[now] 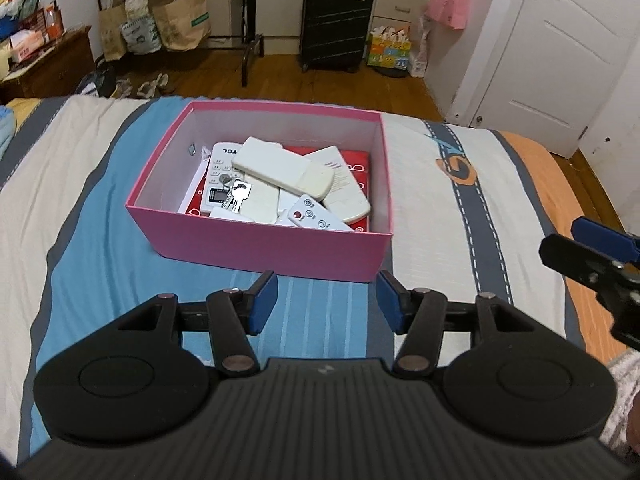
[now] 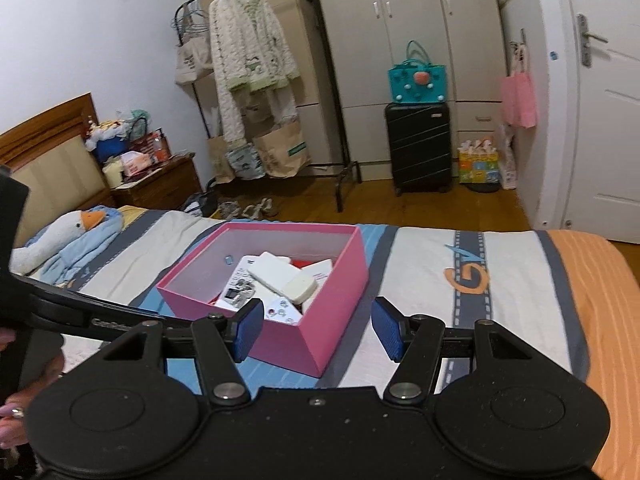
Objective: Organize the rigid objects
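A pink box [image 1: 256,246] [image 2: 328,280] sits on the bed and holds several white remote controls [image 1: 282,168] [image 2: 276,274], a bunch of keys [image 1: 236,196] and red packets [image 1: 358,164]. My left gripper [image 1: 326,300] hovers just short of the box's near wall, open, with only the blue bedsheet showing between its blue pads. My right gripper [image 2: 316,328] is open too and holds nothing; it hangs over the box's near corner. The right gripper also shows at the right edge of the left wrist view [image 1: 592,256].
The bed [image 1: 440,184] has a striped cover with an orange edge [image 2: 600,280]. A plush goose [image 2: 64,232] lies by the headboard. On the floor beyond stand a black suitcase [image 2: 418,148], a clothes rack [image 2: 248,80], paper bags and a white door [image 2: 608,120].
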### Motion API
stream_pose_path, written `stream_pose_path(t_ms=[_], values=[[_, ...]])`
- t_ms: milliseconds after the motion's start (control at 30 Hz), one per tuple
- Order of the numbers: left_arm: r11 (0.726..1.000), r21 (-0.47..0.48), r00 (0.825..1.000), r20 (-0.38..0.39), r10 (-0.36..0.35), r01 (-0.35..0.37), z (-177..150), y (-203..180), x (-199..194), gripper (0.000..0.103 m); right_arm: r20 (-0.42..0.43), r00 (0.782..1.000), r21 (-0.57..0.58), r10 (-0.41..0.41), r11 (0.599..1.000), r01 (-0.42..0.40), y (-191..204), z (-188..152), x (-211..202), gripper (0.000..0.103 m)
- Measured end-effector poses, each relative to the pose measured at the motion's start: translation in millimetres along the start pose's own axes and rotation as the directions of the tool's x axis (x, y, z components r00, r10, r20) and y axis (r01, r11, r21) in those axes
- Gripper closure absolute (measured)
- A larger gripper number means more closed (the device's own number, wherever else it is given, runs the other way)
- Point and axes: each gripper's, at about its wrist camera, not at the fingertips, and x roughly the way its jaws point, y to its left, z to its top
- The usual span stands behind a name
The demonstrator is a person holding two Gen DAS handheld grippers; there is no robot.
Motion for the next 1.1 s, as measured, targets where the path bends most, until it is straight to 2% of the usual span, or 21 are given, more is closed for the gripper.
stream_pose_path(t_ms=[200,267,333,467,633,833,1000,1100], values=[[1.0,-0.002,1.0,0.001,0.003,-0.003,-7.4,-2.4,-6.1,0.049,0.014,0.997,0.006,-0.078,0.997,0.078,0.8,-7.0,-13.4,0.036],[1.0,-0.001,1.0,0.005,0.012,-0.012,-9.3,-2.4,-6.6,0.048,0.019,0.994,0.002,-0.107,0.994,0.107,1.5,-9.0,-15.8,0.031],[1.0,-0.001,1.0,0.008,0.016,-0.016,-11.4,-2.8,-8.0,0.047,0.02,0.991,0.002,-0.136,0.991,0.136,2.1,-10.8,-16.2,0.015],[1.0,-0.001,1.0,0.01,0.01,-0.01,-13.2,-2.9,-9.7,0.043,0.04,0.98,0.022,-0.193,0.981,0.192,2.2,-13.6,-17.0,0.004],[1.0,-0.007,1.0,0.021,0.019,-0.019,-15.5,-1.6,-10.3,0.035,0.024,0.961,0.024,-0.275,0.961,0.274,2.0,-13.8,-16.6,0.003],[0.999,-0.016,0.999,0.033,0.034,-0.034,-17.6,1.1,-9.9,0.023,0.009,0.952,0.043,-0.306,0.951,0.305,-1.0,-15.7,-19.4,0.003],[0.998,-0.032,0.997,0.06,0.052,-0.05,-17.9,3.7,-11.6,0.007,-0.004,0.95,0.052,-0.312,0.949,0.312,-0.8,-15.3,-20.4,0.003],[0.998,-0.041,0.997,0.056,0.058,-0.056,-17.0,5.3,-11.8,0.006,-0.018,0.949,0.062,-0.315,0.947,0.315,-2.0,-14.0,-20.2,0.003]])
